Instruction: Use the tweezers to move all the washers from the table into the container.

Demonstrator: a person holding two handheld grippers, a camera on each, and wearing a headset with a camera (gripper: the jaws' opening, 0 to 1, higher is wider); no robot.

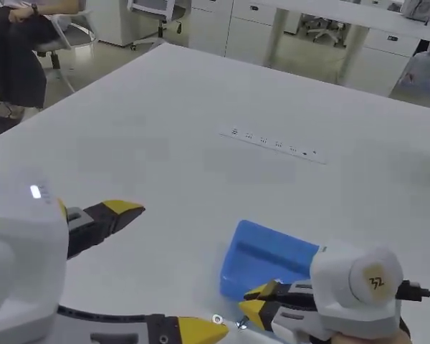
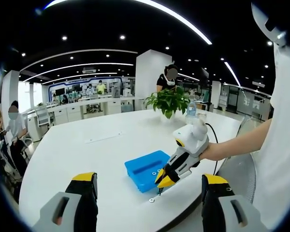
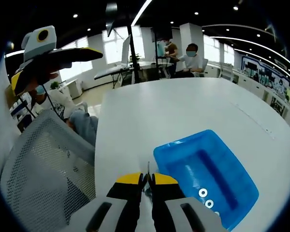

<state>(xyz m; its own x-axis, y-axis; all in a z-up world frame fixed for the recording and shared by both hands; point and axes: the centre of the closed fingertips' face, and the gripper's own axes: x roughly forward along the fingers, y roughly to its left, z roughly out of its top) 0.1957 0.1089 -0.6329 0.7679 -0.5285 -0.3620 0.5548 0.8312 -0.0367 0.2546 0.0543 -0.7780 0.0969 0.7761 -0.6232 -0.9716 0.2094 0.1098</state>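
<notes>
The blue container [image 1: 269,252] sits near the table's front edge. In the right gripper view, the container [image 3: 217,166] holds a few washers [image 3: 203,193]. My right gripper [image 1: 251,301] is shut on thin tweezers [image 3: 148,169], just left of the container. The tweezers' tip [image 1: 241,325] points down at the table beside a loose washer [image 1: 217,319]. That washer [image 2: 152,200] lies in front of the container [image 2: 145,169]. My left gripper [image 1: 165,269] is open and empty to the left, raised off the table. The left gripper [image 3: 48,55] shows at upper left.
A flush power strip [image 1: 272,143] lies mid-table. A potted plant [image 2: 170,101] stands at the far end. A mesh chair [image 3: 43,159] sits beside the table's near edge [image 3: 97,159]. People sit and stand at desks in the background.
</notes>
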